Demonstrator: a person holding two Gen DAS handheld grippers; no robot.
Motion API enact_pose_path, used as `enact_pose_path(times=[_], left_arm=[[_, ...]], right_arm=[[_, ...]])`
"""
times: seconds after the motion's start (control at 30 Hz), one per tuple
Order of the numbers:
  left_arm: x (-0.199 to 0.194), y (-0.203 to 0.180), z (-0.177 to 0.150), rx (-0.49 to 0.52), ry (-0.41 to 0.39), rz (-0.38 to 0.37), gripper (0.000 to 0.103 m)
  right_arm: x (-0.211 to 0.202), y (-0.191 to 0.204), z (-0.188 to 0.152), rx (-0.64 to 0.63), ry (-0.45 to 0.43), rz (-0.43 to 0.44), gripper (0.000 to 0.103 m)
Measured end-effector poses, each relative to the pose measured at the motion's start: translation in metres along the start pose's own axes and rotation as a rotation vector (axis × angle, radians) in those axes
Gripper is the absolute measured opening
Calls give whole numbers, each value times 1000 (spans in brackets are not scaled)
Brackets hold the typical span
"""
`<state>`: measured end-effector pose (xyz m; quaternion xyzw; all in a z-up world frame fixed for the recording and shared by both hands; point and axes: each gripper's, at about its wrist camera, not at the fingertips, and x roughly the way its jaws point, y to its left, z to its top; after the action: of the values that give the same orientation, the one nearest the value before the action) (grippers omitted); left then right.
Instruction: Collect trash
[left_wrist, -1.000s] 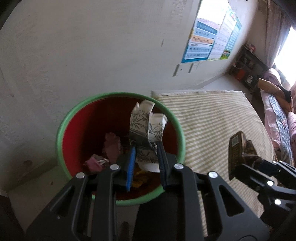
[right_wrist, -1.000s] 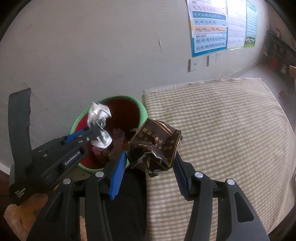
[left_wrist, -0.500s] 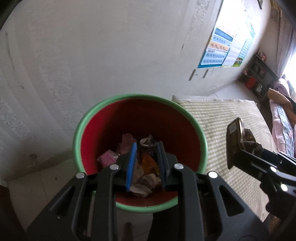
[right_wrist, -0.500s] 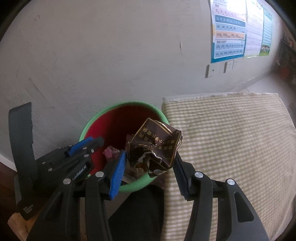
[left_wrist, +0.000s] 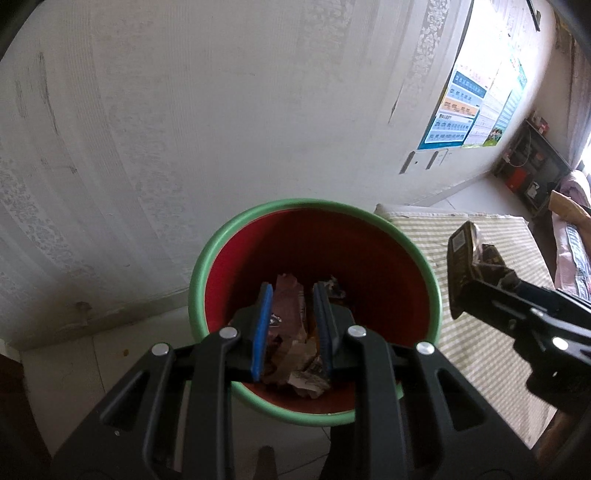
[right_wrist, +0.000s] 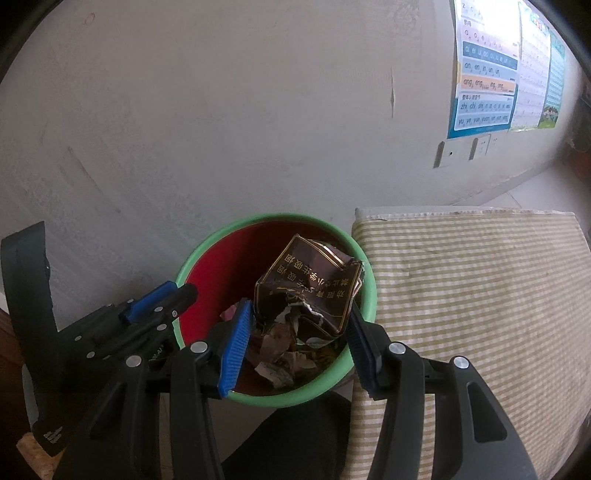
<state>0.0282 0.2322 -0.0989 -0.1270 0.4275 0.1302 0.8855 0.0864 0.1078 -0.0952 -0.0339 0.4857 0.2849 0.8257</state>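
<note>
A red bin with a green rim (left_wrist: 373, 218) (right_wrist: 258, 221) stands on the floor against the wall, with crumpled wrappers (left_wrist: 295, 354) in its bottom. My left gripper (left_wrist: 293, 325) hangs over the bin, jaws apart and empty. It also shows in the right wrist view (right_wrist: 162, 299) at the bin's left rim. My right gripper (right_wrist: 299, 325) is shut on a crushed dark brown carton with gold print (right_wrist: 310, 288) and holds it above the bin's right half. The carton also shows in the left wrist view (left_wrist: 469, 269).
A striped green-and-cream mat (right_wrist: 461, 295) (left_wrist: 472, 332) lies right of the bin. The white wall (left_wrist: 221, 110) is close behind. Posters (right_wrist: 487, 66) hang at the upper right. Shelves and bedding (left_wrist: 535, 166) lie at the far right.
My left gripper let its patterned paper cup drop into the bin and is now empty. My right gripper moved left with the carton, from over the mat to over the bin.
</note>
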Motion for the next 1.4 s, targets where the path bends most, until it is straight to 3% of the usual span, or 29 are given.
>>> enact_pose_path(times=[0.63,0.73,0.9,1.1,1.2,1.33,1.4], left_arm=[[1,5,-4,-13,6,0,22],[1,5,-4,-15,11,3,23],[-2,-3,-4,-9,12,-14,30],[-8,-39,-6,46,-5,-73,45],[-14,-64,-8,74,-30,-125,59],[-30,-101,-6,102,-91,-217,78],[-41,-113,-4,112,-138,-248,81]], right_arm=[[5,3,-1,-4,12,3,51],[3,2,-1,8,-2,16,65],[-16,-14,-6,54,-42,14,66],[-65,-59,-37,116,-131,-114,78],[-93,-86,-55,173,-176,-175,86],[-131,-117,-73,252,-251,-239,88],[-149,-126,-77,276,-298,-261,88]])
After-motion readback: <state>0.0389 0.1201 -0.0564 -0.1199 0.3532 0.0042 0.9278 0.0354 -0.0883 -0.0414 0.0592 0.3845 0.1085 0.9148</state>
